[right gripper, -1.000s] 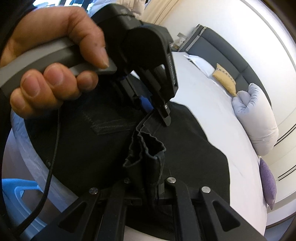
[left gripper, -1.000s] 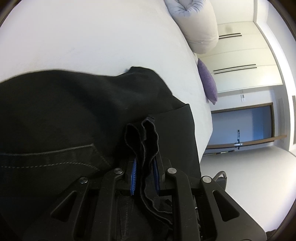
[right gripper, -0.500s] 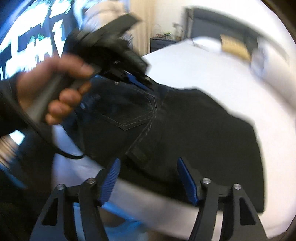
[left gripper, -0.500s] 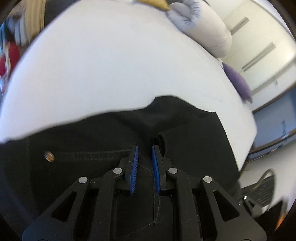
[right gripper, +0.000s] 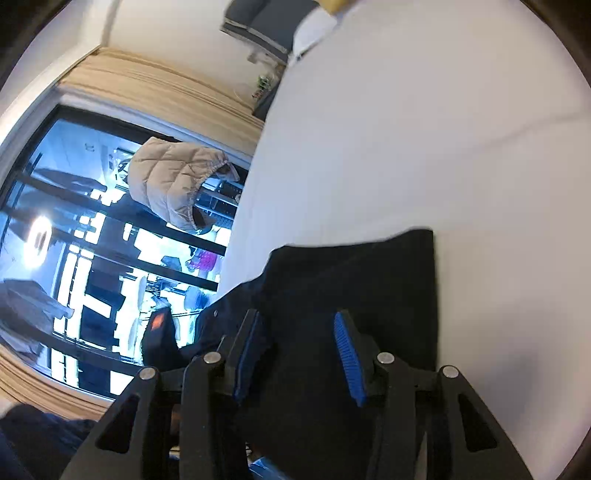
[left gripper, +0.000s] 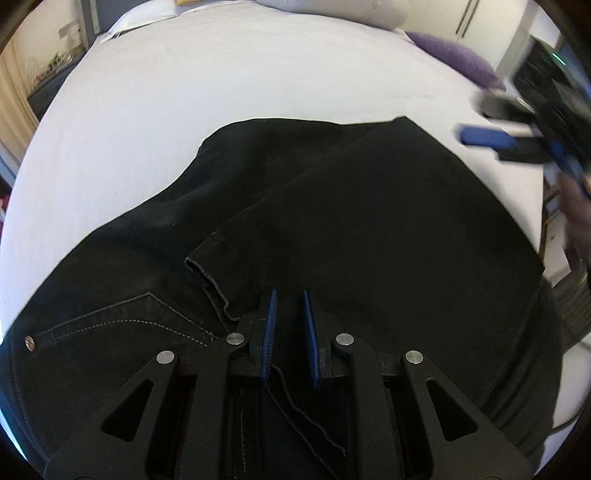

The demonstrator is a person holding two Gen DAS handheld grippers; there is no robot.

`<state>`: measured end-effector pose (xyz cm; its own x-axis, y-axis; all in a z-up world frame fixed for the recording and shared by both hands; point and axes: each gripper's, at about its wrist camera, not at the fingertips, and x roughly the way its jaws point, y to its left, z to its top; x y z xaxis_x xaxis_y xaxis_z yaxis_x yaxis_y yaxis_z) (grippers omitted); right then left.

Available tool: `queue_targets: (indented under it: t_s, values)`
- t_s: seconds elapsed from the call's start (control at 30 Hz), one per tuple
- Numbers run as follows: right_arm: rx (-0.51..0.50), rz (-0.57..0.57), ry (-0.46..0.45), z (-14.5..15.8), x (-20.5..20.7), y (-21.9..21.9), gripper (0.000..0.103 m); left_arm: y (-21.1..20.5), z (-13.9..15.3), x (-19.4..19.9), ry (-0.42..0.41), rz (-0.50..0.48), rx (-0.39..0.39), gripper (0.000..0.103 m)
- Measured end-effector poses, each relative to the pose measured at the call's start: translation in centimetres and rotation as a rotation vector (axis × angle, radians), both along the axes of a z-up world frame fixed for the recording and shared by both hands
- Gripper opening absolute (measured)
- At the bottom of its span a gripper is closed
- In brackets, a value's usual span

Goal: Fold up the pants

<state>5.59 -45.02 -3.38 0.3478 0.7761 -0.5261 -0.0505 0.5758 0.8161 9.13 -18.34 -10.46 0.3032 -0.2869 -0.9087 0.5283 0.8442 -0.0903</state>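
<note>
Black pants (left gripper: 369,206) lie folded on the white bed (left gripper: 221,74), one leg hem laid over the seat with its back pocket. My left gripper (left gripper: 289,295) points down at the near part, just right of the hem edge. Its blue pads are nearly together with no cloth showing between them. My right gripper (left gripper: 524,147) is a blur at the pants' far right corner. In the right wrist view the right gripper (right gripper: 297,317) hovers over a corner of the pants (right gripper: 351,280); its jaws are apart and closing, with no cloth pressed between the pads.
A grey pillow (left gripper: 332,11) and a purple cushion (left gripper: 454,55) lie at the head of the bed. A blurred hand (left gripper: 576,206) holds the right gripper. The bed (right gripper: 443,129) drops off at its left edge towards a window where a beige puffer jacket (right gripper: 177,184) hangs.
Both grippers held the bunched hem a second ago. The cloth now lies flat, the left gripper is off it, and the right gripper has opened and swung out to the right corner.
</note>
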Motion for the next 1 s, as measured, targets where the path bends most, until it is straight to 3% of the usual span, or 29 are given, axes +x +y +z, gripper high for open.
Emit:
queue_targets:
  t_s: [0.1,0.17,0.2,0.27,0.63,1.0]
  values:
    - [-0.012,0.002,0.054,-2.5,2.3,0.7,0.046,-1.2,-0.2,-0.5,-0.019,-0.004,0.027,0.015]
    - [-0.02,0.019,0.104,-4.4,3.0,1.3,0.038,-1.5,-0.3,-0.7,-0.032,-0.01,0.042,0.015]
    - [-0.036,0.02,0.145,-5.5,3.2,1.3,0.03,-1.5,-0.4,-0.8,-0.035,-0.012,0.047,0.015]
    - [-0.026,0.024,0.155,-5.9,2.4,1.6,0.029,-2.0,-0.5,-0.9,-0.032,-0.01,0.043,0.014]
    - [-0.039,0.061,0.162,-4.9,-7.3,2.3,0.03,0.4,0.0,-2.0,-0.034,-0.002,0.019,0.014]
    - [-0.031,-0.009,0.174,-3.8,-15.0,3.1,0.033,1.8,0.1,-2.1,-0.043,0.006,-0.002,0.014]
